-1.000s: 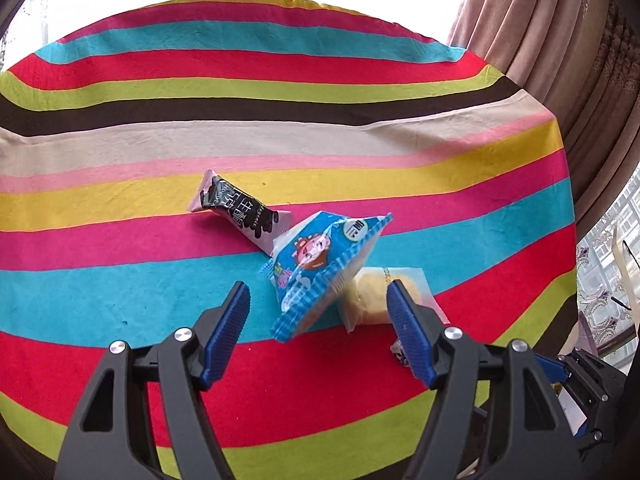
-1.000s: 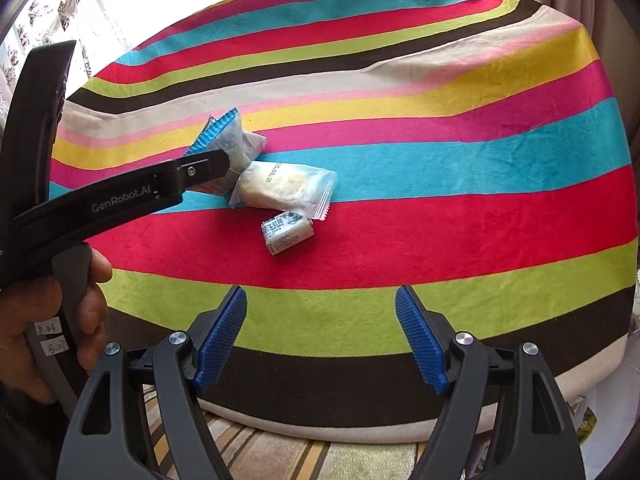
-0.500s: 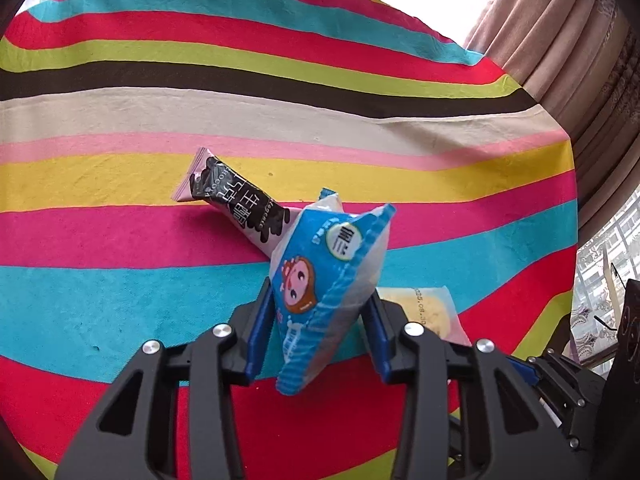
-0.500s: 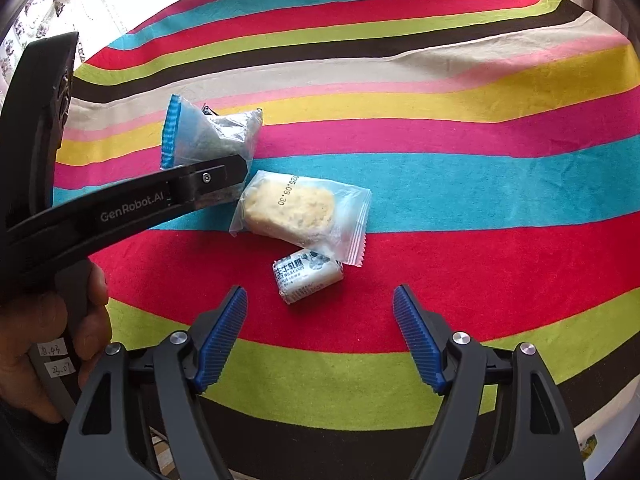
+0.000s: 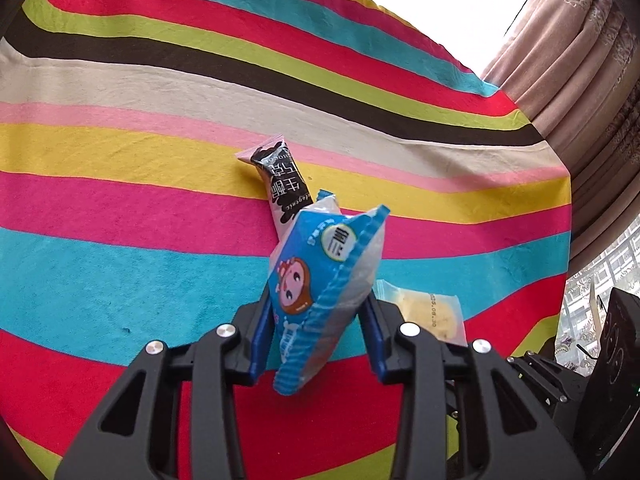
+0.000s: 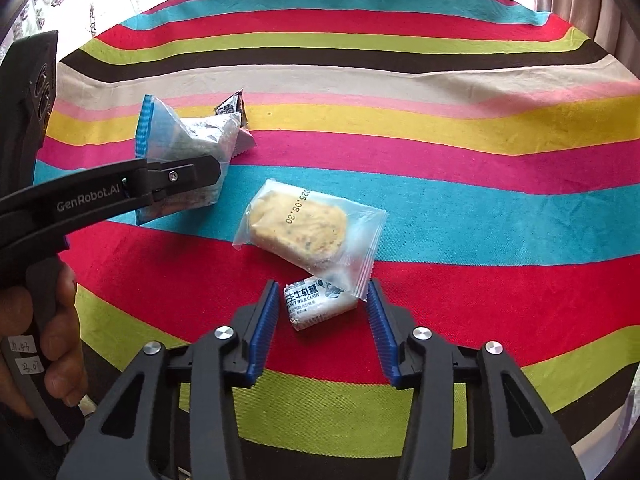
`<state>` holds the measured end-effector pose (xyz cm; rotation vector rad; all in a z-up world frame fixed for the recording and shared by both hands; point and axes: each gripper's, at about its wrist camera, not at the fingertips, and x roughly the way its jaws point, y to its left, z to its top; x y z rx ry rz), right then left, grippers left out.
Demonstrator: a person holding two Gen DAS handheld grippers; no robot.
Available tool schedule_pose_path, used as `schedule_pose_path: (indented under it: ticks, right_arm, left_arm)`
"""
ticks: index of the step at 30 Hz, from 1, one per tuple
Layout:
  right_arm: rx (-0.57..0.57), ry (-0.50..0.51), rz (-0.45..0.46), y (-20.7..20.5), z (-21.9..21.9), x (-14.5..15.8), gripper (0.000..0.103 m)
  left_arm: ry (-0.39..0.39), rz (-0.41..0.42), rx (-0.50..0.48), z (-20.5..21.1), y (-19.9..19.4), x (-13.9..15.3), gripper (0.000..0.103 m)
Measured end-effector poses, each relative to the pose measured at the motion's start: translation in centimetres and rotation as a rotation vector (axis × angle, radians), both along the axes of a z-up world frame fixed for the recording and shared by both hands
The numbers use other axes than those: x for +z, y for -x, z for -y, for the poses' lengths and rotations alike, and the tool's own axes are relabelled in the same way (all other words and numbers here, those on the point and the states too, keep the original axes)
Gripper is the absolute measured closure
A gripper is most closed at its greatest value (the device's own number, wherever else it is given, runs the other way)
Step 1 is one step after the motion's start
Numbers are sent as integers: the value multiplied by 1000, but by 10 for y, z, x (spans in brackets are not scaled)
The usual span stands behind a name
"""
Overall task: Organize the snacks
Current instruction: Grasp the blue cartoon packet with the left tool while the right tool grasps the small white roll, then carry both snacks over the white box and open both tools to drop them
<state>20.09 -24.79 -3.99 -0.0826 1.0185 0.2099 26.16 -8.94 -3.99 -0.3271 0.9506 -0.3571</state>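
Both sets of fingers have just been narrowing. Your left fingers [image 5: 318, 334] now clamp the lower part of the blue snack packet [image 5: 320, 280], blue pads pressing its two sides, and the packet stands tilted up between them over the striped cloth [image 5: 120, 200] on the bench. Behind it lies the black-and-pink bar wrapper [image 5: 280, 184], its near end hidden by the packet, and the clear-wrapped yellow biscuit [image 5: 432, 312] lies just to the right of your left fingers. Your right fingers [image 6: 322, 320] stand narrowed around the small white candy [image 6: 316, 302], which lies on the red stripe between the pads; you can see a gap on either side, so they are not yet pressing it. That candy touches the corner of the biscuit's wrapper. Your left hand [image 6: 40, 344] shows at the left edge, wrapped round the handle.
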Motion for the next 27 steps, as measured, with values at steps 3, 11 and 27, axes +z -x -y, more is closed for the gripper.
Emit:
schedule_pose_path:
  ticks: [3, 11, 27]
  right_arm:
    - [15, 2, -4, 4, -3, 0, 67]
    - [4, -14, -15, 14, 1, 2, 68]
    - [-40, -38, 12, 44, 23, 20, 68]
  left_arm:
    - [2, 3, 7, -2, 2, 0, 64]
    - [2, 10, 18, -4, 11, 3, 65]
    - [-6, 36, -18, 15, 54, 25, 65]
